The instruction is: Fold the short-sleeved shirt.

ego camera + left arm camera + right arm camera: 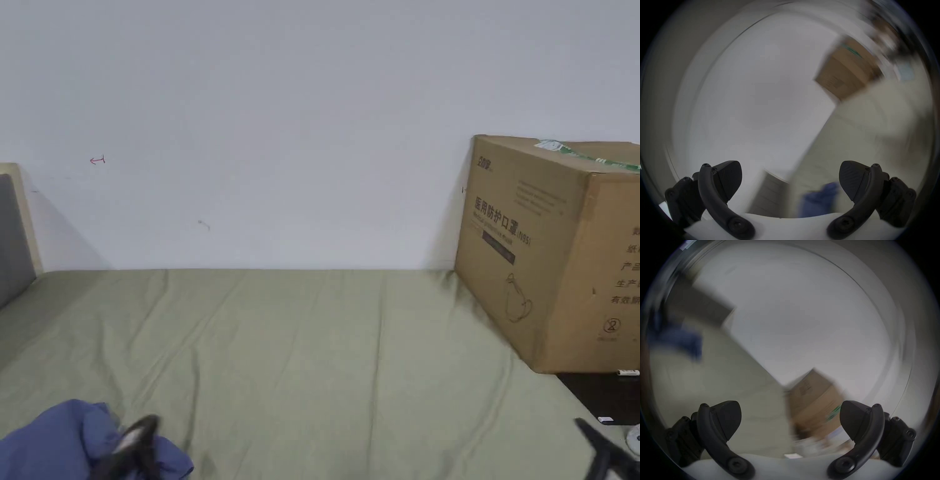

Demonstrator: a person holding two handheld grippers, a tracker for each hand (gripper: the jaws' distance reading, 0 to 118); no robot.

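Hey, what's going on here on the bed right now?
A person with a gripper in each hand is about to fold a blue shirt, which lies crumpled on the green sheet. The left gripper and right gripper are both open and hold nothing. A cardboard box stands by the wall.

The short-sleeved shirt (59, 437) was blue-purple and lay crumpled in a loose heap on the green bed sheet (325, 362), at the near left corner of the head view, partly cut off by the frame edge. Both gripper views showed it as a blurred blue mass (818, 201) (687, 340), its shape unreadable.
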